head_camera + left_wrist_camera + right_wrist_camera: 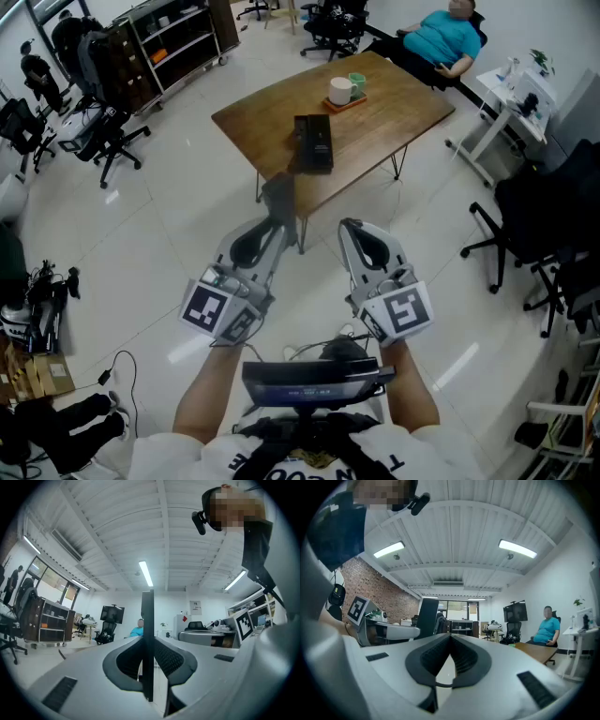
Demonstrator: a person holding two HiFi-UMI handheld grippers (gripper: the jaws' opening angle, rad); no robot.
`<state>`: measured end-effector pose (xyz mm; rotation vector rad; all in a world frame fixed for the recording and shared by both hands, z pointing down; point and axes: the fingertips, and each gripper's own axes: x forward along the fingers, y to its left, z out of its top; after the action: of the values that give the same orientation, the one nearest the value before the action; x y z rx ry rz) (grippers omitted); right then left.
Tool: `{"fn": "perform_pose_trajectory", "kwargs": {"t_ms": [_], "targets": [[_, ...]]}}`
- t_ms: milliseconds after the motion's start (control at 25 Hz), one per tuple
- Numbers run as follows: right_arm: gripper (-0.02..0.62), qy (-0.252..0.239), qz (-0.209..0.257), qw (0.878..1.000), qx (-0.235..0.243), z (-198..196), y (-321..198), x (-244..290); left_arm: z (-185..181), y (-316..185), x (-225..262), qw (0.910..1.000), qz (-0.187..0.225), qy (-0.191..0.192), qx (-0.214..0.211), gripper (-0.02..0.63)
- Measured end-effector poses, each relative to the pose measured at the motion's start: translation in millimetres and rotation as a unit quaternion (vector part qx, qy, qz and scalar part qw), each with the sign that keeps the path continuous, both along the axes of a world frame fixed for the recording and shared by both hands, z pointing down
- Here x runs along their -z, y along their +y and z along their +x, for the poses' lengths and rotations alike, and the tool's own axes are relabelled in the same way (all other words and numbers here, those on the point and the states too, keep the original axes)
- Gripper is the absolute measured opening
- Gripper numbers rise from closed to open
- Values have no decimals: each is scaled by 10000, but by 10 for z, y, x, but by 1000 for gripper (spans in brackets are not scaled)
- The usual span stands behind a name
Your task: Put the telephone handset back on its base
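A black telephone [314,142] lies on the wooden table [394,103] ahead of me, well beyond both grippers. My left gripper [279,223] is shut on a thin dark flat piece [278,195] that sticks up out of its tips; I cannot tell whether it is the handset. In the left gripper view that dark piece [147,620] stands edge-on between the pads of my left gripper [148,637]. My right gripper [349,225] is held beside the left one over the floor. Its tips meet with nothing between them in the right gripper view [450,637], where the dark piece [426,616] shows at the left.
A white cup [339,91] and a green cup [357,82] stand on a tray at the table's far side. A person in a blue shirt [441,37] sits behind the table. Office chairs [539,220], a white desk [511,103] and shelves [178,37] ring the tiled floor.
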<state>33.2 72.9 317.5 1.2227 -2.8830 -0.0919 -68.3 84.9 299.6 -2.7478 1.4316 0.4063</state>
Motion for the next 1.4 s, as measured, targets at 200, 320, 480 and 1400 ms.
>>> {"fn": "perform_pose_trajectory", "kwargs": {"t_ms": [200,320,480,1400], "targets": [[3,-17,9,10000,30,-9,-240,-32,-7,-240,-61,9997,-189,136,16,63],[3,-17,36,10000,91,-9,-517,-35,17,-509,-59,9997,-180,144,23,63],[3,29,126,9997,223,3,-941,-54,34,-919,-84,9995,-196,231,82,62],[3,11,-134,9968,788,-87,-2464,-120,59,-2366,-463,9939,-924,599,-107,61]]}}
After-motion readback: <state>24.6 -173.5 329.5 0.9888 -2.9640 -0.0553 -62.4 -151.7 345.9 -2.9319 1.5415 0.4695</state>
